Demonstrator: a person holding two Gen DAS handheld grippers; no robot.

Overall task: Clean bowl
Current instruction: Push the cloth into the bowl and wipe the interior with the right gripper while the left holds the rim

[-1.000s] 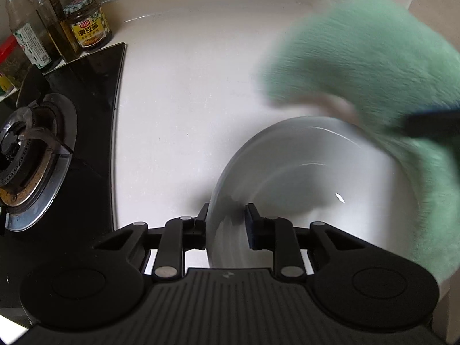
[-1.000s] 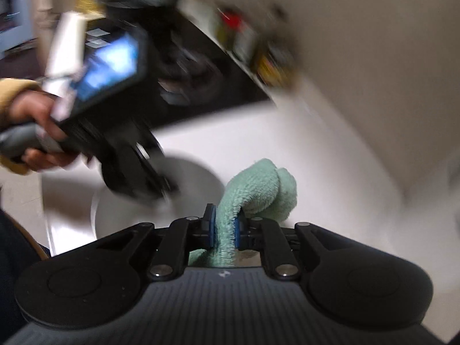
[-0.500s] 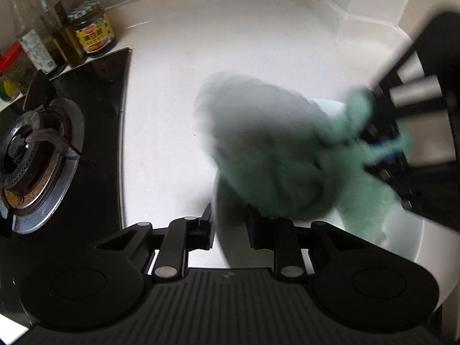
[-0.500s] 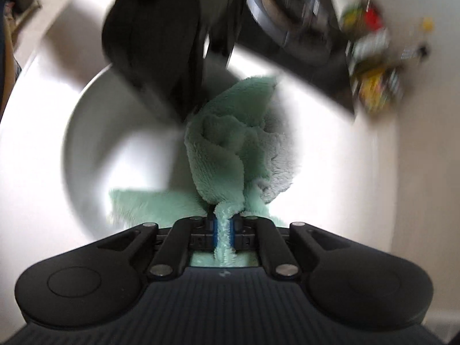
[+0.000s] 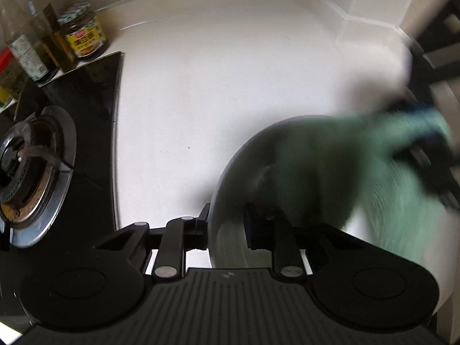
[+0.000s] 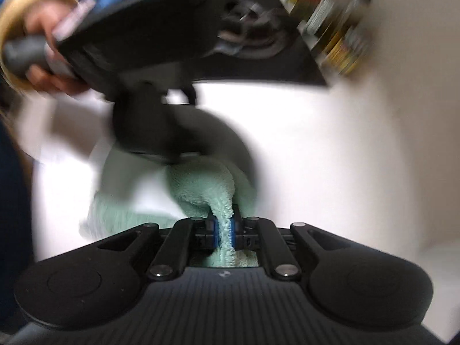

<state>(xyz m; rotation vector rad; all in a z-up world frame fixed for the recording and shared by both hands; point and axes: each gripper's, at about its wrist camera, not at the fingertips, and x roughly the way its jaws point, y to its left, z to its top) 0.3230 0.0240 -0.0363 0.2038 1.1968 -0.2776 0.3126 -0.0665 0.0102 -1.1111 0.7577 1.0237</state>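
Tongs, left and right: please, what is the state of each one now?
Left tongs: jaws have just been closing, on the rim of the bowl.
Right tongs: closed, holding the green cloth.

Both views are fisheye, so straight edges bow hard toward the corners and the frame rims go dark. The white counter point(image 5: 230, 86) is bright and nearly blown out, with soft glare near the back wall. In the left wrist view the stove burner point(image 5: 31, 169) and jars point(image 5: 83, 28) look fairly sharp, but the green cloth point(image 5: 359, 172) is a dim smear. The right wrist view is blurred nearly everywhere; only the cloth between the right gripper point(image 6: 224, 231) pads looks crisp.
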